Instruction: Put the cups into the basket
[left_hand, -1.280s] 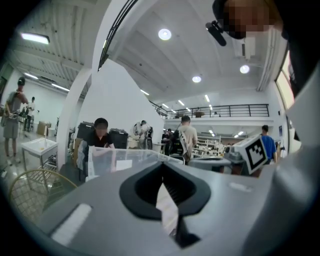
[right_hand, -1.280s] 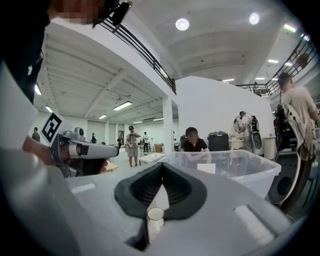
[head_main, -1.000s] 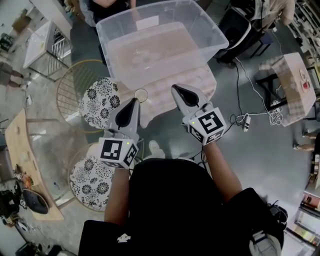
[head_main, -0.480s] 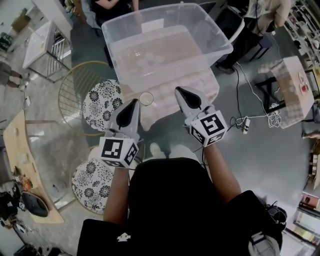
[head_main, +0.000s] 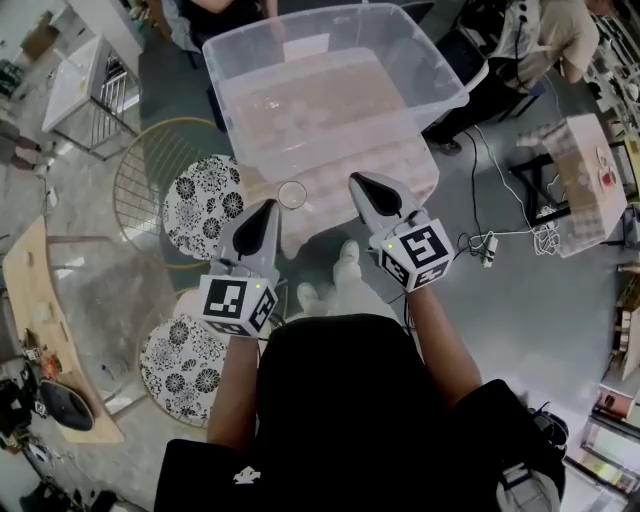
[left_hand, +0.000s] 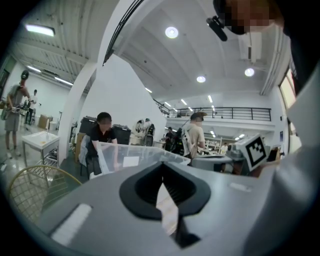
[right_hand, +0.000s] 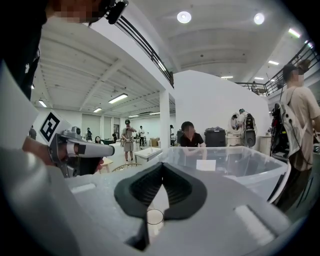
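A clear plastic cup (head_main: 291, 194) stands at the near left corner of a pale table (head_main: 405, 168), in front of a large clear plastic bin (head_main: 437, 55). My left gripper (head_main: 269, 205) is shut and empty, its tip just left of and short of the cup. My right gripper (head_main: 356, 180) is also shut and empty, to the right of the cup near the table's front edge. In the right gripper view the cup (right_hand: 154, 217) shows low between the shut jaws, with the bin (right_hand: 235, 165) beyond. The left gripper view shows the bin (left_hand: 130, 155) ahead.
Round gold wire frames (head_main: 135, 180) and two floral cushions (head_main: 200, 205) (head_main: 180, 360) lie on the floor at the left. The person's shoe (head_main: 346, 262) is under the table's front edge. Other people stand behind the bin. Cables (head_main: 500, 235) trail at the right.
The person's shoe has stepped forward below the table edge. The cup and bin sit slightly nearer the gripper tips. Both grippers stay shut.
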